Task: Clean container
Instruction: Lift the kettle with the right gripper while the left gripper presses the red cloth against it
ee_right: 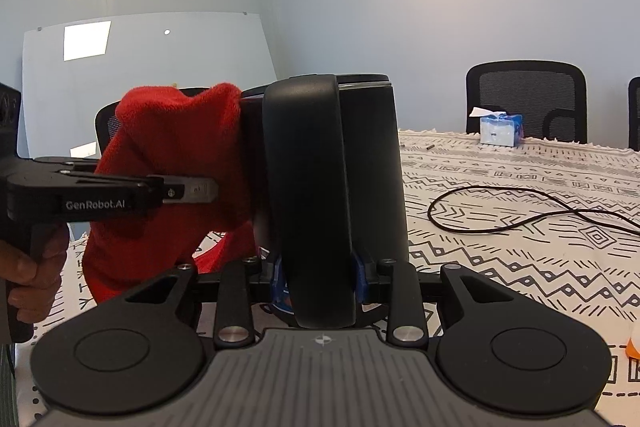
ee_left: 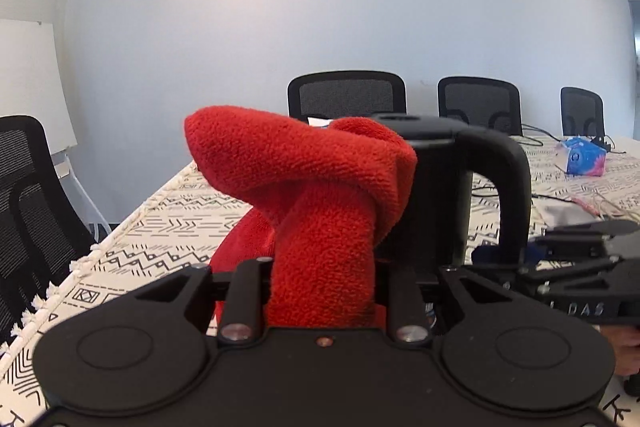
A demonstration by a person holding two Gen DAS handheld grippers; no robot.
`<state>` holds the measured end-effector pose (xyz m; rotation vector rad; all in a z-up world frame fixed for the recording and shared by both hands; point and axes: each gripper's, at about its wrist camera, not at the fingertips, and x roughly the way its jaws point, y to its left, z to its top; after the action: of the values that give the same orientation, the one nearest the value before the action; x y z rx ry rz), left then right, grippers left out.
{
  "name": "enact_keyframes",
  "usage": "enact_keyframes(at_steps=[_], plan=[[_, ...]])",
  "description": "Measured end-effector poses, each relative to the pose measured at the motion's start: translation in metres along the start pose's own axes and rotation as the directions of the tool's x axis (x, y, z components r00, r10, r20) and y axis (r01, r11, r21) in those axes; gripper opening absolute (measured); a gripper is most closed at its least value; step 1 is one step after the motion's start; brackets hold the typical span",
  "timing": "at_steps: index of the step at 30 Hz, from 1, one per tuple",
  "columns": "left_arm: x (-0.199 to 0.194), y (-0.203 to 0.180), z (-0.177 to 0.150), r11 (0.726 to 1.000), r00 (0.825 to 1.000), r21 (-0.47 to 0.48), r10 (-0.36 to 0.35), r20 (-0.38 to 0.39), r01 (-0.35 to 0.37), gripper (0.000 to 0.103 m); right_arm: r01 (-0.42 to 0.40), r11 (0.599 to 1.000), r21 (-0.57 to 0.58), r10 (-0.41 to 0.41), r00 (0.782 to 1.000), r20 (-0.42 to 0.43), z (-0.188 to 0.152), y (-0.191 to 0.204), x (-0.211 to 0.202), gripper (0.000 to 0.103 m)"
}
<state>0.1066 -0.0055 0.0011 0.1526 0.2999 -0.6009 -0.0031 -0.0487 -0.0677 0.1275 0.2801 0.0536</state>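
Note:
A black container with a loop handle stands on the patterned tablecloth. In the left wrist view my left gripper is shut on a red fleece cloth, which is bunched against the container's left side near its top rim. The right wrist view shows the container close up, with my right gripper shut on its handle, blue pads on either side. There the left gripper comes in from the left, pressing the cloth to the container.
A blue tissue box sits at the table's far side, and a black cable loops across the cloth to the right. Black mesh chairs line the far edge. The table's fringed left edge is close. A hand holds the left gripper.

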Motion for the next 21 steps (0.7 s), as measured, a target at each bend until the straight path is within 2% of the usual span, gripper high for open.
enact_keyframes(at_steps=[7,14,21], plan=[[0.022,0.002,-0.017,1.0,0.997,-0.02,-0.014,-0.069,0.012,0.027,0.001,1.0,-0.001,-0.001,1.0,-0.007,0.0,0.001,0.0,0.031],[0.019,0.01,-0.007,0.999,0.999,-0.024,-0.029,-0.016,0.029,0.027,0.0,1.0,0.002,0.0,1.0,-0.017,0.0,0.0,0.003,0.031],[0.029,0.013,-0.019,0.999,0.998,-0.027,-0.034,-0.043,0.033,0.028,0.001,1.0,0.002,-0.001,1.0,-0.023,0.001,0.0,0.004,0.031]])
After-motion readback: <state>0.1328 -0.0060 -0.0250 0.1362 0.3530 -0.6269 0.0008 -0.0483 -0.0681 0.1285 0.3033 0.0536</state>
